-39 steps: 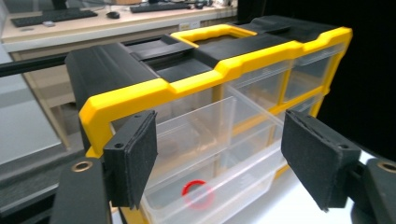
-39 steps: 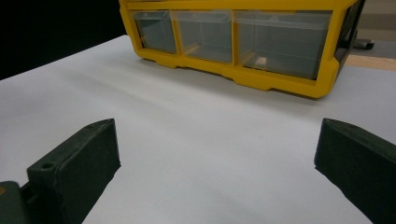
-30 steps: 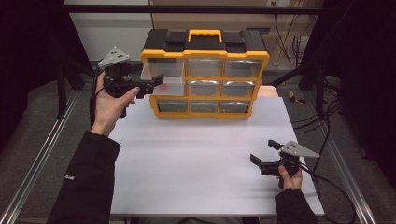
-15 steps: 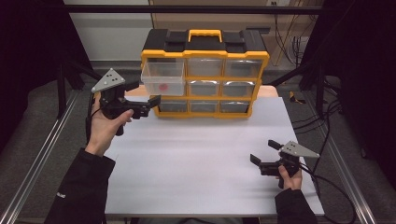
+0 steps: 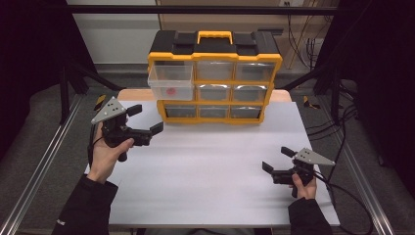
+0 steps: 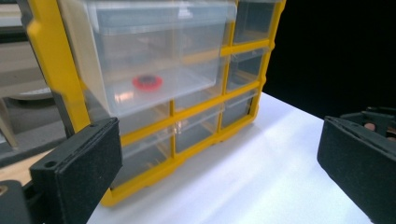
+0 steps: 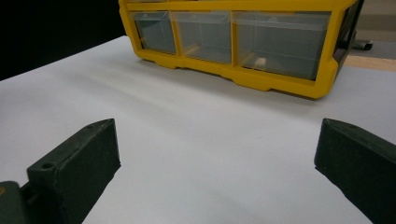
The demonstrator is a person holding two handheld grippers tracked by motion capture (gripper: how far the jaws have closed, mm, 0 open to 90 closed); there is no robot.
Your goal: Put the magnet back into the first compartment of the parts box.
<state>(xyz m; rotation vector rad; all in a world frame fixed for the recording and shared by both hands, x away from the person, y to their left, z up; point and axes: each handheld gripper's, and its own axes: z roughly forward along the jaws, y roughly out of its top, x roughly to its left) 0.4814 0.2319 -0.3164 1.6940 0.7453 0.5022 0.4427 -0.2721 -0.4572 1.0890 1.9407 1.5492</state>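
Observation:
A yellow and black drawer organizer (image 5: 215, 54) stands at the far edge of the white table (image 5: 210, 166). Its clear top-left drawer (image 5: 171, 81) is pulled out, and a small red ring (image 5: 170, 91) lies inside. My left gripper (image 5: 146, 118) hovers just left of the organizer, below that drawer and apart from it. Its jaws have just been opening and hold nothing. In the left gripper view the drawer (image 6: 154, 56) and red ring (image 6: 147, 82) sit above the open left gripper (image 6: 218, 168). My right gripper (image 5: 277, 159) rests open near the table's front right, with nothing in the right gripper (image 7: 215, 165).
The organizer's other clear drawers (image 5: 252, 93) are pushed in; the bottom row (image 7: 280, 42) faces the right gripper. Metal rails (image 5: 44, 171) run along both table sides, and cables (image 5: 342, 191) trail at the right. White tabletop lies open between the two grippers.
The left gripper has come away from the pulled-out drawer, moving down and back toward the person, and its jaws stand wider. The right gripper has not moved.

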